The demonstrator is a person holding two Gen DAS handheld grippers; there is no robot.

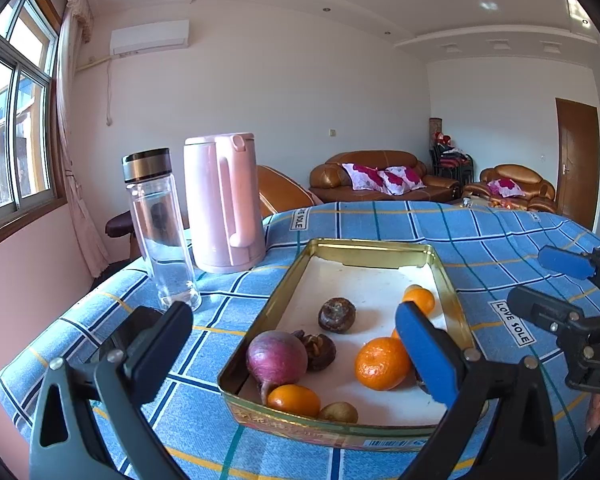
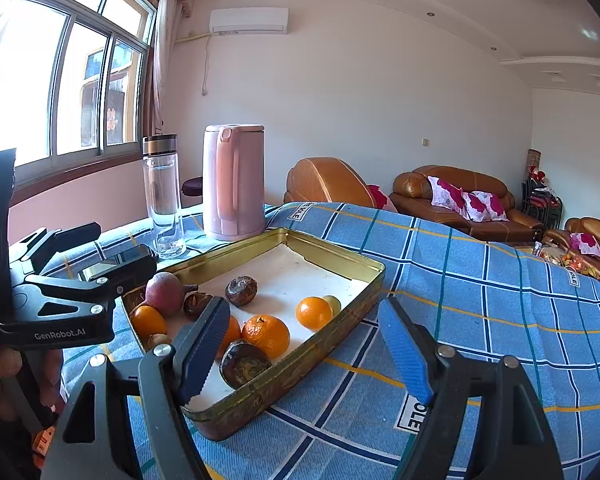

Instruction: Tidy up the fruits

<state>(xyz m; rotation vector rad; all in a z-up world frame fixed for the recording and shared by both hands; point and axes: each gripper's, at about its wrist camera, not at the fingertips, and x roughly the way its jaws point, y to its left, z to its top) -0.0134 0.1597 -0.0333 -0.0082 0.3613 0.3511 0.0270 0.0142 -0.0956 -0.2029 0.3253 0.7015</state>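
A gold tin tray (image 1: 372, 245) (image 2: 332, 252) lies on the blue checked cloth. It holds oranges (image 1: 382, 362) (image 2: 266, 336), a purple-red round root (image 1: 276, 358) (image 2: 165, 293), dark brown chestnut-like pieces (image 1: 337, 315) (image 2: 241, 290) and a small tan fruit (image 1: 339, 412). My left gripper (image 1: 292, 312) (image 2: 124, 242) stands open at the tray's near end, with nothing between its pads. My right gripper (image 2: 302, 308) (image 1: 530, 276) is open too. One of its fingers hangs over the tray and the other over the cloth. It grips nothing.
A clear glass bottle (image 1: 160, 232) (image 2: 164, 200) and a pink kettle (image 1: 224, 200) (image 2: 234, 184) stand on the table's far left, beyond the tray. A hand (image 2: 4, 364) holds the left gripper. Brown sofas (image 1: 380, 176) stand behind the table.
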